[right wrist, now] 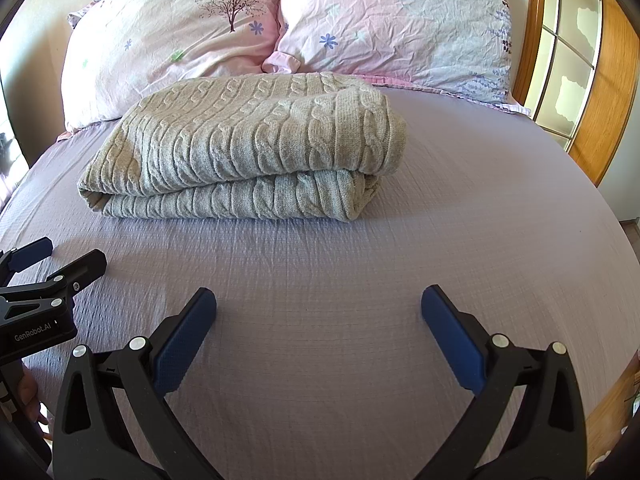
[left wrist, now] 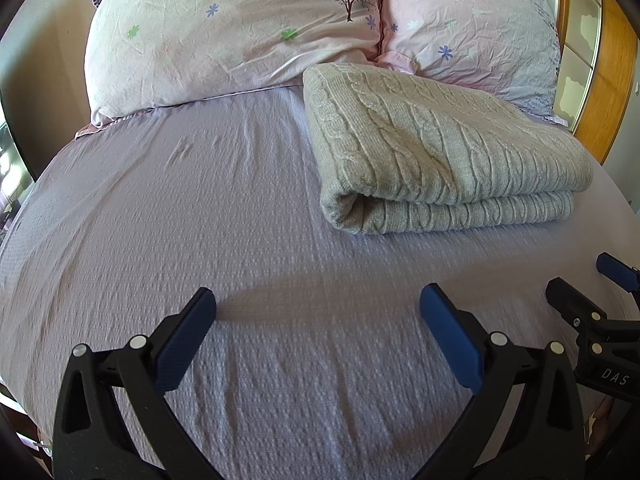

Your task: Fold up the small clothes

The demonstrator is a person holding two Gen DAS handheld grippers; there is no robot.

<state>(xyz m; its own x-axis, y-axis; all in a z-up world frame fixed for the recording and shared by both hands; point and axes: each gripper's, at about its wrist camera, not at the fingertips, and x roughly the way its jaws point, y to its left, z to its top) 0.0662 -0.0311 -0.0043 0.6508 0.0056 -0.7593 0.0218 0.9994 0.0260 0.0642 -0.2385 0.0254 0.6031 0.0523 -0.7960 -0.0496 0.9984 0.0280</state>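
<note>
Your left claw (left wrist: pixel 318 306) hangs spread wide over the lilac textured bedsheet (left wrist: pixel 200 208), pinching nothing. The grey cable-knit sweater (right wrist: pixel 248 144) lies folded in a neat double layer on the bed, just in front of the two pink floral pillows (right wrist: pixel 192 28), well apart from both claws. Your right claw (right wrist: pixel 319 306) is likewise spread and empty. The fold looks finished; at most you need to square its edges. Readable: "GenRobot.AI" on the left claw body, "DAS" on the right.
</note>
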